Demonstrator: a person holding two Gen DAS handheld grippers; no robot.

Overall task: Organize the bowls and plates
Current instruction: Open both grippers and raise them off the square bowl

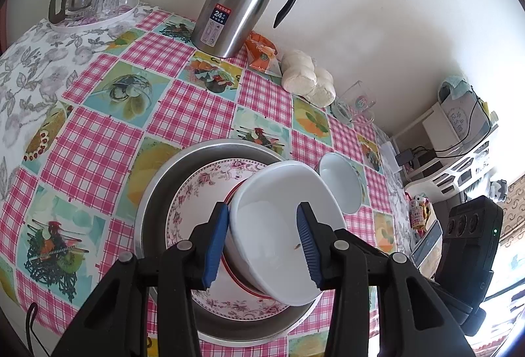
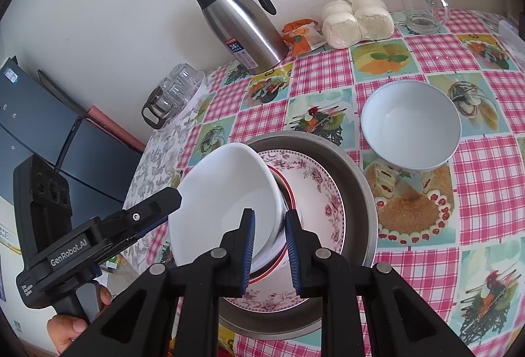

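Both hand-held grippers clamp tilted white bowl (image 2: 226,202) by opposite rims — left hand-held gripper (image 1: 262,242), right hand-held gripper (image 2: 269,252) — above floral plate (image 2: 325,202) in metal basin (image 2: 361,192). Second bowl (image 2: 410,123) just beside basin; thermos (image 2: 242,28) behind, well apart.

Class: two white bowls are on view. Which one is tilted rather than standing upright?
The bowl over the floral plate: tilted bowl, both grippers at its rim. The other bowl stands upright on the tablecloth.
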